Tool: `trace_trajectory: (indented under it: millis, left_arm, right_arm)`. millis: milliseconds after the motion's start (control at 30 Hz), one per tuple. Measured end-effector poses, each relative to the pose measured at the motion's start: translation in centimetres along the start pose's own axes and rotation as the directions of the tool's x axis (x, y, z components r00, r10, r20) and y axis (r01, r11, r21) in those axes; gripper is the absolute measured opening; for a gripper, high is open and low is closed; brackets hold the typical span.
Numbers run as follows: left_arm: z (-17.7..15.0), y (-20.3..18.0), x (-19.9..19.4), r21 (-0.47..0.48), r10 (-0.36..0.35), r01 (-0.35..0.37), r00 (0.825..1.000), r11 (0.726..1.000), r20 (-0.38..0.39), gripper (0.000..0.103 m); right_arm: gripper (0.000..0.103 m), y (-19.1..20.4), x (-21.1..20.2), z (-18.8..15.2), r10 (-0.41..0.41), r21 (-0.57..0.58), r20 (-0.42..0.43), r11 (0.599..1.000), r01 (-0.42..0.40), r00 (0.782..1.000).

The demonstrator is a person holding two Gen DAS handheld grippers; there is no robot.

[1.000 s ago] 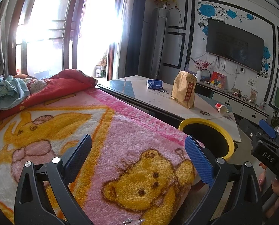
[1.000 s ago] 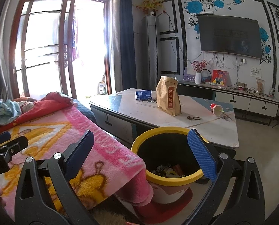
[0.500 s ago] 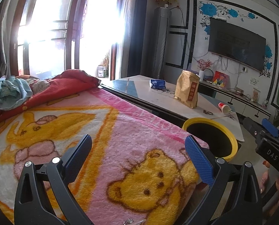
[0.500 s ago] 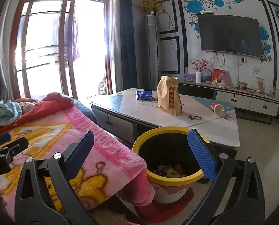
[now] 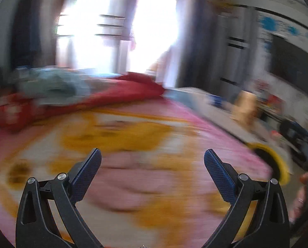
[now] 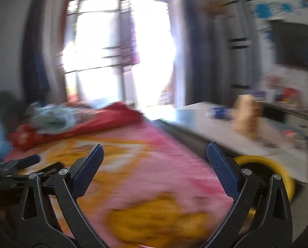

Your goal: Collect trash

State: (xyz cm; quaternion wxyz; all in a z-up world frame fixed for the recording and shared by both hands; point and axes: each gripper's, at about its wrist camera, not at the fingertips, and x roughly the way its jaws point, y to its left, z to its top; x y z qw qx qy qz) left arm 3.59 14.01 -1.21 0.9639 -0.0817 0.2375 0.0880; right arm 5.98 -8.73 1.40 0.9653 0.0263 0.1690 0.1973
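Both views are motion-blurred. My left gripper (image 5: 152,155) is open and empty above the pink and yellow blanket (image 5: 133,165). My right gripper (image 6: 155,150) is open and empty over the same blanket (image 6: 143,175). The yellow-rimmed trash bin (image 5: 278,163) sits at the blanket's right edge, and in the right wrist view (image 6: 278,169) it is behind my right finger. On the white table (image 6: 226,132) stand a brown paper bag (image 6: 248,115) and a blue packet (image 6: 218,111). The left gripper shows at the left in the right wrist view (image 6: 19,165).
A red quilt (image 5: 112,95) with pale blue clothes (image 5: 54,84) lies at the blanket's far end. Bright glass doors (image 6: 116,51) are behind. A dark TV (image 6: 296,45) hangs on the right wall above a low cabinet (image 6: 298,115).
Both grippers have swung left, away from the bin and toward the blanket and quilt. The bin has slid to the right edge of both views. Both grippers stay open.
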Motion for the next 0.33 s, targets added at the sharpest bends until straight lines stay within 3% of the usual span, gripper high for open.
trace_trajectory:
  millis: [67, 133, 167, 233, 267, 300, 333]
  left_arm:
    - [0.3, 6.2, -0.1, -0.063, 0.158, -0.159, 0.987, 0.985, -0.019, 0.097]
    - [0.1, 13.5, 0.5, -0.104, 0.314, -0.325, 0.943, 0.94, -0.105, 0.097]
    - [-0.2, 16.7, 0.8, -0.115, 0.389, -0.408, 0.908, 0.906, -0.152, 0.097]
    - [-0.8, 21.8, 1.9, -0.136, 0.453, -0.493, 0.857, 0.86, -0.245, 0.097]
    - [-1.1, 23.2, 2.3, -0.148, 0.465, -0.515, 0.842, 0.845, -0.274, 0.097]
    - [-1.6, 25.4, 3.0, -0.166, 0.485, -0.55, 0.817, 0.819, -0.313, 0.097]
    - [-2.0, 26.7, 3.8, -0.167, 0.484, -0.559, 0.805, 0.812, -0.343, 0.097]
  right_arm:
    - [0.092, 6.0, 3.5, -0.1, 0.112, -0.037, -0.125, 0.992, -0.117, 0.986]
    - [0.092, 11.4, 6.6, -1.1, 0.213, -0.078, -0.263, 0.968, -0.241, 0.941]
    - [0.092, 14.8, 8.3, -2.0, 0.258, -0.081, -0.324, 0.951, -0.299, 0.91]
    - [0.092, 19.7, 10.7, -3.8, 0.277, -0.109, -0.403, 0.932, -0.346, 0.872]
    - [0.092, 22.7, 12.4, -5.0, 0.277, -0.119, -0.465, 0.922, -0.369, 0.841]
    - [0.092, 24.5, 13.4, -5.9, 0.271, -0.122, -0.49, 0.92, -0.373, 0.828]
    - [0.092, 26.1, 14.4, -6.7, 0.27, -0.122, -0.513, 0.917, -0.38, 0.815]
